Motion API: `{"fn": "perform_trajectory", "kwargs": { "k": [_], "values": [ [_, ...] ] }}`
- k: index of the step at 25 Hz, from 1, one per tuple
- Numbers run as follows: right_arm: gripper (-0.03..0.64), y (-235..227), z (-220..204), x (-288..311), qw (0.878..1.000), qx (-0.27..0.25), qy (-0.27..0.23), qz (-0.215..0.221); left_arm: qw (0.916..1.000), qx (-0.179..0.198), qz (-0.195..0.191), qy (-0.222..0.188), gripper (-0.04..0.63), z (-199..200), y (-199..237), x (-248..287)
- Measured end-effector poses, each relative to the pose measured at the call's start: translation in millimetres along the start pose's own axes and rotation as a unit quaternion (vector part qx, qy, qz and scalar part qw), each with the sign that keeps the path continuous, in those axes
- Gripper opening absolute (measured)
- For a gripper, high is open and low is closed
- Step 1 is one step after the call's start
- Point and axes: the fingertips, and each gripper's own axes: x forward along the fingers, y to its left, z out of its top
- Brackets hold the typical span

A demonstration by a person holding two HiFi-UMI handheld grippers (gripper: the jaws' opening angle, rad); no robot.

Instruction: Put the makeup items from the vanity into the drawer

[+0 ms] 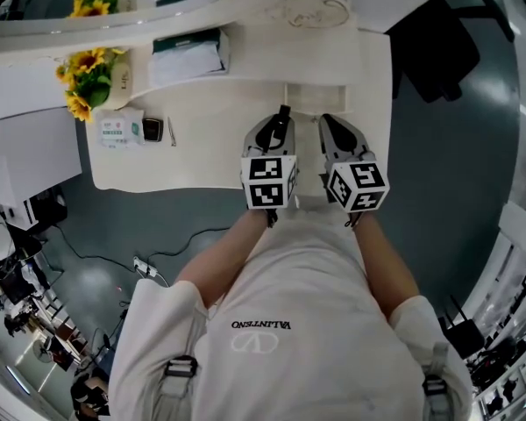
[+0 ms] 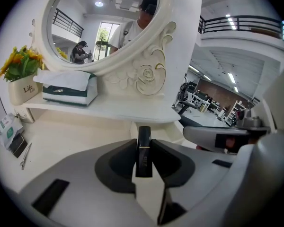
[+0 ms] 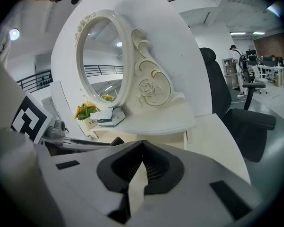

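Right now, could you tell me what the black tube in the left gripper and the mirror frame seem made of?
Black tube: likely plastic, satin black with a thin gold band, soft highlights. Mirror frame: cream-painted, smooth carved rose relief; wood or moulded resin, cannot tell.

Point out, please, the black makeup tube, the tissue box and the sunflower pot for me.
black makeup tube [image 2: 143,148], left gripper view, on the middle of its body.
tissue box [image 2: 66,94], left gripper view, on its dark green front side.
sunflower pot [image 2: 22,91], left gripper view, on its white front wall.
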Motion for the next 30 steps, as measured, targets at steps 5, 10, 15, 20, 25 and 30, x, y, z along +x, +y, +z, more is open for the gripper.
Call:
{"fn": "perform_trajectory", "kwargs": {
  "k": [5, 10, 15, 20, 25, 30],
  "values": [
    [0.012, -14.0, 7.6, -3.5, 1.0, 0.008, -0.004, -0.004, 0.9999, 0.005, -0.01, -0.001, 0.096, 9.1, -16.3, 10.9],
    [0.012, -25.8, 14.1, -4.8, 1.0, 0.01, -0.008, -0.005, 0.9999, 0.005, -0.015, -0.001, 0.097, 18.3, -28.3, 22.1],
    [0.012, -32.4, 15.4, -5.9, 1.0, 0.014, -0.008, -0.006, 0.9998, 0.004, -0.016, 0.008, 0.097, 20.3, -33.9, 32.0],
    [0.012, -39.8, 15.5, -8.1, 1.0, 0.017, -0.007, -0.008, 0.9998, 0.004, -0.017, 0.011, 0.097, 21.7, -40.1, 40.5],
    [0.012, -44.8, 14.0, -9.4, 1.0, 0.021, -0.007, -0.007, 0.9997, 0.002, -0.015, 0.021, 0.097, 18.4, -43.1, 47.7],
    [0.012, -45.8, 12.5, -10.8, 1.0, 0.023, -0.006, -0.004, 0.9996, 0.001, -0.01, 0.024, 0.097, 18.2, -42.9, 53.8]
  ]
}}
